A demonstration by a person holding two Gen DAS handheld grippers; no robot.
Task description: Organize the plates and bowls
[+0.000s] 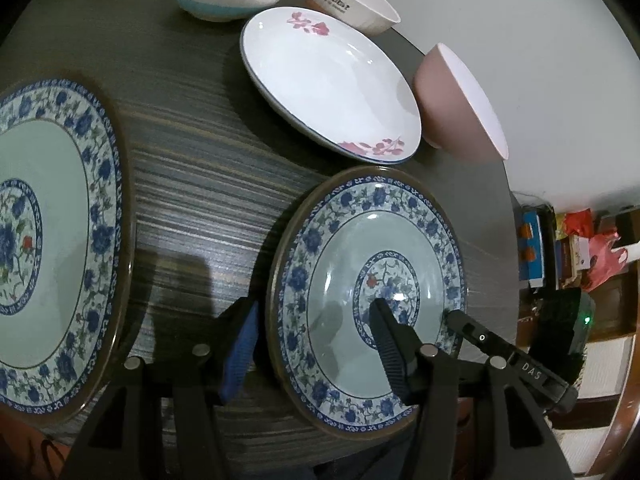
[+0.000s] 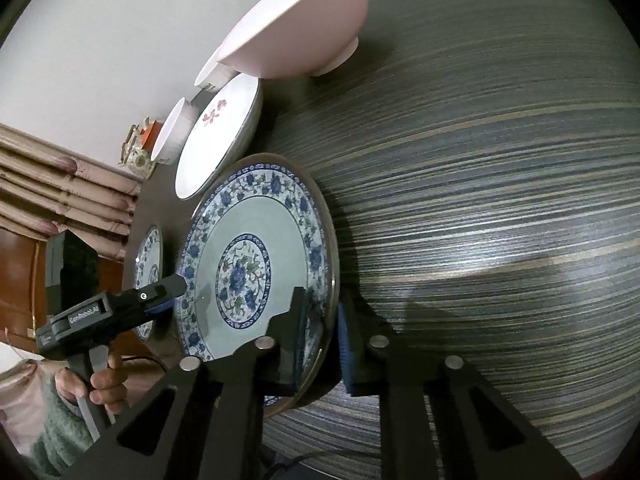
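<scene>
Both my grippers straddle the near plate (image 1: 372,300), on the table (image 1: 200,184) edge.
Left gripper (image 1: 316,344) released; right gripper (image 2: 322,346) straddling rim, closure unclear. Thin rim grip could slip, knocking the pink bowl (image 1: 460,104).

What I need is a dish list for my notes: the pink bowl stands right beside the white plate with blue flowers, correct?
Not quite. The pink bowl does stand beside the white plate, but that plate's flowers are pink, not blue, as the left wrist view shows. Blue flowers belong to the blue-flowered plate nearer the camera.
</scene>
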